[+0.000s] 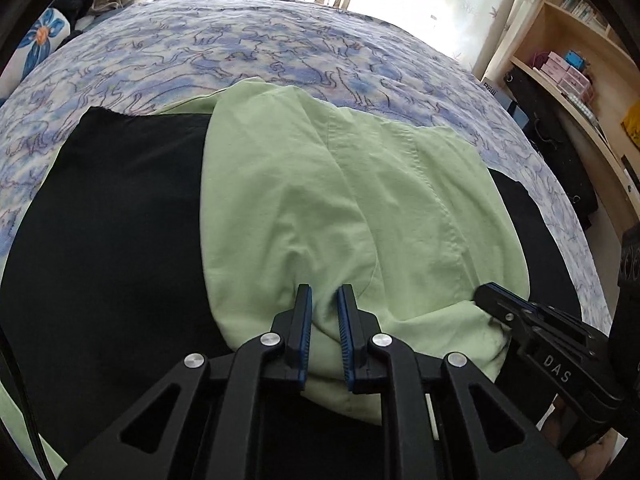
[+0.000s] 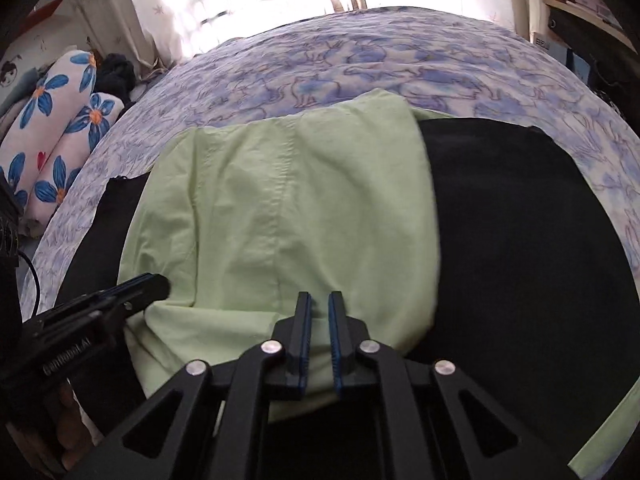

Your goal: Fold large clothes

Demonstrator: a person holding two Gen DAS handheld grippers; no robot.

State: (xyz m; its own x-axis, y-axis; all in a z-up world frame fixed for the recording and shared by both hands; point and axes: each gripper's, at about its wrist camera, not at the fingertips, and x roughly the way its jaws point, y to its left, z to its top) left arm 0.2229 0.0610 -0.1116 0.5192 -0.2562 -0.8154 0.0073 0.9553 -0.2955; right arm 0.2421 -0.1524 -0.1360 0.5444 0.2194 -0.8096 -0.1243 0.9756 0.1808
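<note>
Black linkage arms with silver rivets fill the foreground, ending in blue ribbed pads. From its own camera the left gripper shows a narrow gap between its fingers, pale green cloth behind it, though whether the pads pinch any of it I cannot tell. The right gripper looks much the same, nearly closed, its grasp just as unclear. The green garment, soft, creased cotton with stitched seams, lies folded over a flat black cloth on the blue-patterned bedspread. Only the left view shows the wooden shelves; only the right shows the flowered pillows.
</note>
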